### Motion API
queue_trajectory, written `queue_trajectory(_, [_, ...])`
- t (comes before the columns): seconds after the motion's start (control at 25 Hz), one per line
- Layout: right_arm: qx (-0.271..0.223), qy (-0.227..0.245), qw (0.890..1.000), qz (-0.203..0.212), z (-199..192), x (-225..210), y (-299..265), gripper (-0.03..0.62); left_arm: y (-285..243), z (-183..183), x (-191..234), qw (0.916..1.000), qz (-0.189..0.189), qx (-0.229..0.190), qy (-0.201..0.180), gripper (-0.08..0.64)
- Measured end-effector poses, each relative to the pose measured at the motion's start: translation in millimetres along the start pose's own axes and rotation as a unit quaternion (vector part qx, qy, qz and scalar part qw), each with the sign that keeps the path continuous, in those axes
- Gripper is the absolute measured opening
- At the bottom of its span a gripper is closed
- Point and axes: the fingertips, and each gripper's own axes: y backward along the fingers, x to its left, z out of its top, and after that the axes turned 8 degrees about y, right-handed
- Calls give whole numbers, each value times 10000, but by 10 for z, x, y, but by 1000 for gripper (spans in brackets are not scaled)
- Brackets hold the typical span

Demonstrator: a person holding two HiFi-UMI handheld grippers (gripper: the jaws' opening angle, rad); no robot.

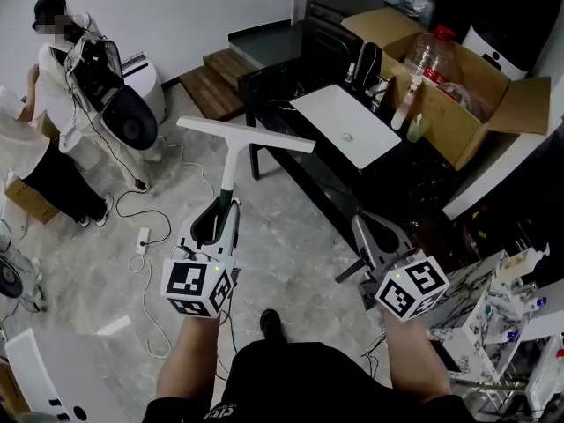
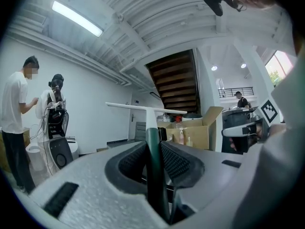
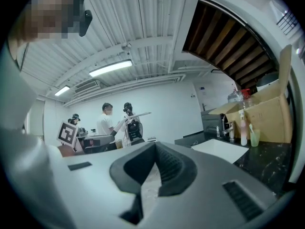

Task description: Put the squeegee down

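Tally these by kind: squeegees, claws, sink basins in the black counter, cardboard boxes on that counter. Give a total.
White T-shaped squeegee with a dark green handle: 1
Grey claws with marker cubes: 2 (left claw shut on the squeegee, right claw open and empty)
White rectangular sink basin: 1
Open brown cardboard box: 1
Total: 5

The squeegee (image 1: 232,159) was white with a dark green handle, the counter (image 1: 401,179) black, the cardboard box (image 1: 454,117) brown.
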Motion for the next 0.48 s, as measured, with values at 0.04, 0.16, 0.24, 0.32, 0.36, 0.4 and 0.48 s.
queue_trajectory(0.04, [-12,-3,10000,-62,8,-8,-98,6,-28,7,104,10000,26,4,-8,104])
queue_trajectory(0.16, [18,-68,9998,-181,0,-12,-390,6,-107,19,410,10000,82,1,51,104])
queue_trajectory(0.24, [58,-97,9998,-184,-12,30,-567,6,-163,6,571,9999,79,20,127,103])
queue_trajectory(0.32, [63,-94,9998,-153,-15,107,-715,6,-211,-21,675,9999,13,62,154,104])
queue_trajectory(0.36, [62,-94,9998,-138,-22,143,-781,6,-234,-37,712,9998,-30,88,156,104])
queue_trajectory(0.4, [68,-101,9998,-128,-33,170,-842,6,-261,-51,745,9998,-68,113,165,104])
queue_trajectory(0.48, [109,-118,9998,-104,-62,208,-948,6,-315,-67,809,9996,-119,149,218,103])
